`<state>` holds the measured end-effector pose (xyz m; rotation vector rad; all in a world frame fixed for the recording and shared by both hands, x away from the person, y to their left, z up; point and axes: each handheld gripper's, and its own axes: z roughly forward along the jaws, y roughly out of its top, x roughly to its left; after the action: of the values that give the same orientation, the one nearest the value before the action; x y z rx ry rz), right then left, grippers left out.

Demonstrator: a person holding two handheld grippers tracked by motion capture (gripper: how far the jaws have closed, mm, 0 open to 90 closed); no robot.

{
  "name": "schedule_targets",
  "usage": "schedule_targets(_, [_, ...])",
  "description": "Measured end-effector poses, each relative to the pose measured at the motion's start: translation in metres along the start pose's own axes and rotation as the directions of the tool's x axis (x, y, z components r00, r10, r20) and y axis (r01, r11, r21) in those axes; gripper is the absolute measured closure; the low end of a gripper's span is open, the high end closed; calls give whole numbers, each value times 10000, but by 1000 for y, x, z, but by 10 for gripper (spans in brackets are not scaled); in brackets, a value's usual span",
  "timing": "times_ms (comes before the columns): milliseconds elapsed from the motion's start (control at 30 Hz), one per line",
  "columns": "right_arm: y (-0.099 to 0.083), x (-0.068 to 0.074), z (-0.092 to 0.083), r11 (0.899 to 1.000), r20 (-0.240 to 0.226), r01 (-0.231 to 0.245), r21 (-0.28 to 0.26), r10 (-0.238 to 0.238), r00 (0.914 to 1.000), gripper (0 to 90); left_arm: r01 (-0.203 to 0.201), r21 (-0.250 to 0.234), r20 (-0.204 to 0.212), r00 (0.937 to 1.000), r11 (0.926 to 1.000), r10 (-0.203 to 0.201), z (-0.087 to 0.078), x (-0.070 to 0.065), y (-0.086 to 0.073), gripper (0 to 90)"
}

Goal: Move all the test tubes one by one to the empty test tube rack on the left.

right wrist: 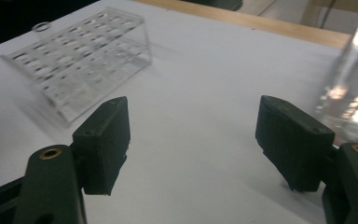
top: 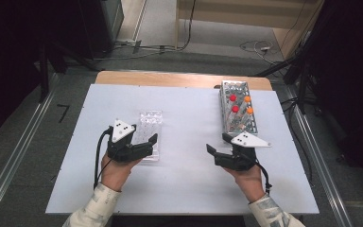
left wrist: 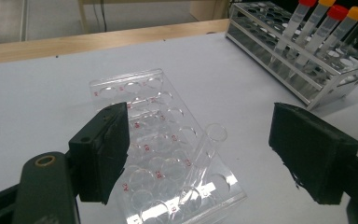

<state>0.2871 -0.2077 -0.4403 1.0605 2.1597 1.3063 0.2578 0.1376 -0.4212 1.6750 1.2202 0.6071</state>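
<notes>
Left gripper view: one clear tube (left wrist: 204,156) in the clear rack (left wrist: 168,154), capped tubes (left wrist: 317,28) left, both jaws wide open, empty.

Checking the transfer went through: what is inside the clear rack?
One uncapped clear tube leans in a near-corner well of the clear rack; the other visible wells look empty. The left jaw covers part of the rack.

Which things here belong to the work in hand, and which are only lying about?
Part of the work:
- clear rack
- uncapped glass tube standing tilted in it
- metal rack
- capped tubes, red and orange
- left tongs, open
- right tongs, open, empty

Lying about:
- cables on the floor
- wooden table edge
</notes>
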Motion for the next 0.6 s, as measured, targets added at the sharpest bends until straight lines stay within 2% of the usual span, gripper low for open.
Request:
schedule_targets(100, [0, -21, -8, 9994, 739, -248, -255, 266, 9969, 259, 9, -32, -82, 10000, 10000, -10, -1, 2, 0, 207])
schedule_targets(133, [0, -21, -8, 9994, 739, -248, -255, 266, 9969, 259, 36, -27, -84, 10000, 10000, -36, -1, 2, 0, 207])
schedule_targets(167, [0, -31, -11, 9987, 1126, -383, -347, 420, 9928, 260, 50, -49, -95, 9999, 10000, -50, -1, 2, 0, 207])
schedule_targets(200, [0, -31, -11, 9987, 1126, -383, -347, 420, 9928, 260, 20, -54, -156, 9999, 10000, -21, -2, 3, 0, 207])
schedule_targets(233, [0, -37, -12, 9985, 1369, -392, -382, 441, 9896, 261, 28, -102, -233, 9997, 9999, -31, -2, 3, 0, 207])
schedule_targets(267, [0, -47, -15, 9976, 1766, -587, -368, 643, 9822, 262, 43, -151, -313, 9995, 9999, -48, -2, 4, 0, 207])
schedule_targets(367, [-1, -61, -17, 9958, 2294, -836, -377, 901, 9692, 276, 157, -296, -493, 9986, 9994, -172, -4, 7, 1, 207])
schedule_targets(400, [-1, -61, -17, 9958, 2294, -836, -377, 901, 9692, 276, 230, -377, -539, 9982, 9990, -250, -5, 8, 2, 207])
schedule_targets(500, [-1, -73, -15, 9949, 2736, -916, -429, 999, 9567, 319, 290, -431, -614, 9976, 9986, -317, -6, 9, 2, 199])
schedule_targets(600, [0, -78, -10, 9947, 2939, -938, -421, 1021, 9504, 357, 299, -428, -615, 9976, 9986, -325, -5, 9, 2, 199])
